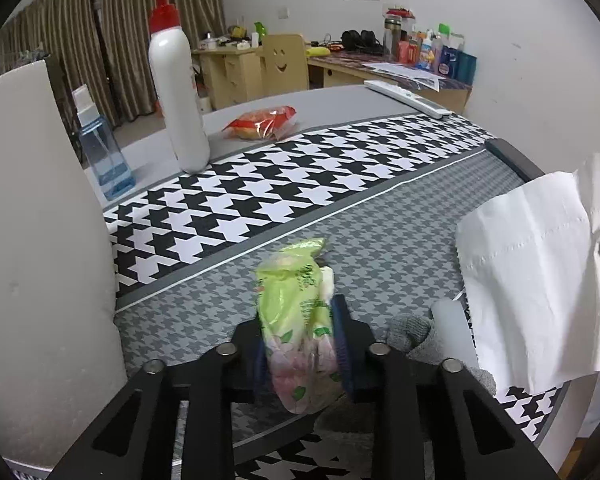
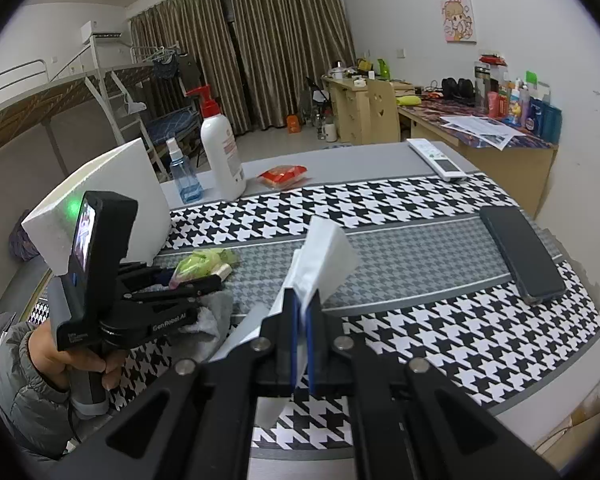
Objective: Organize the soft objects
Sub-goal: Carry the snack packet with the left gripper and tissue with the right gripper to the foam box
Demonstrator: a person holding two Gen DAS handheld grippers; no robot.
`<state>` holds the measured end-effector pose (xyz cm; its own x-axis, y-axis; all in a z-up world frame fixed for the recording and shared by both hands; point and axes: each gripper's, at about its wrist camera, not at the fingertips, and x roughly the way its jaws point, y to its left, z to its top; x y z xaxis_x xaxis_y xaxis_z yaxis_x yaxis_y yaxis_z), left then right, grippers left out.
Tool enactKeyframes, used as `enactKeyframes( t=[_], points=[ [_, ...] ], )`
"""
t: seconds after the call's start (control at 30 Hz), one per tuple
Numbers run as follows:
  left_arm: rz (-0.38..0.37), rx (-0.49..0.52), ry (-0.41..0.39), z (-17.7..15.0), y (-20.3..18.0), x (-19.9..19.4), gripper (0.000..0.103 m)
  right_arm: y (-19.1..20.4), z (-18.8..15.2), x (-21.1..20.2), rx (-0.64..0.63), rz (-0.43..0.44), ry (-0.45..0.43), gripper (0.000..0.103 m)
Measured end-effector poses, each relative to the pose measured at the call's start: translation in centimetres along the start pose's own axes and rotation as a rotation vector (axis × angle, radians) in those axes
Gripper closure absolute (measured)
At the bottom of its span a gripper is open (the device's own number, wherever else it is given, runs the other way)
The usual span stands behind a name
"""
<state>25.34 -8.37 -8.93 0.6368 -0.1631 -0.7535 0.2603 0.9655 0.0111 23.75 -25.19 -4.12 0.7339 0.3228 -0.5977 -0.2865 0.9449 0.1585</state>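
Clutter: we saw a foam block (image 1: pixel 40 240) left, pump bottle (image 1: pixel 178 96) behind.
Left gripper (image 1: pixel 300 344): fingers clamped on green packet (image 1: pixel 296 320).
Right gripper (image 2: pixel 302 320): fingers together on tissue (image 2: pixel 320 260).

Spray bottle (image 2: pixel 183 176) left of pump bottle (image 2: pixel 221 156); snack packet (image 2: pixel 283 175) right; phone (image 2: pixel 520 254) far right.

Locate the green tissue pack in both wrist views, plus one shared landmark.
Left wrist: the green tissue pack sits bottom centre, squeezed between the left tongs, tip pointing away over the grey check strip.
Right wrist: the pack appears left of centre at mid height, small, poking out of the left tongs seen from the side, near the white foam block.
Shared landmark: the white pump bottle with a red top, far side of table.
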Motion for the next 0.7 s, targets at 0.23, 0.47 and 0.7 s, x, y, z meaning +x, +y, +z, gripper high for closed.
enactKeyframes(
  t=[0.23,0.47,0.7],
  points=[
    [0.004,-0.007,-0.086,0.5,0.0,-2.7,0.081,0.1,0.3,-0.5,-0.002,0.0,-0.017,0.097],
    [-0.003,-0.021,-0.178,0.8,0.2,-6.5,0.081,0.8,1.0,-2.1,-0.023,0.002,-0.077,0.097],
    [0.007,-0.031,-0.279,0.3,0.4,-10.8,0.081,1.5,1.5,-2.8,-0.037,0.009,-0.113,0.097]
  ],
)
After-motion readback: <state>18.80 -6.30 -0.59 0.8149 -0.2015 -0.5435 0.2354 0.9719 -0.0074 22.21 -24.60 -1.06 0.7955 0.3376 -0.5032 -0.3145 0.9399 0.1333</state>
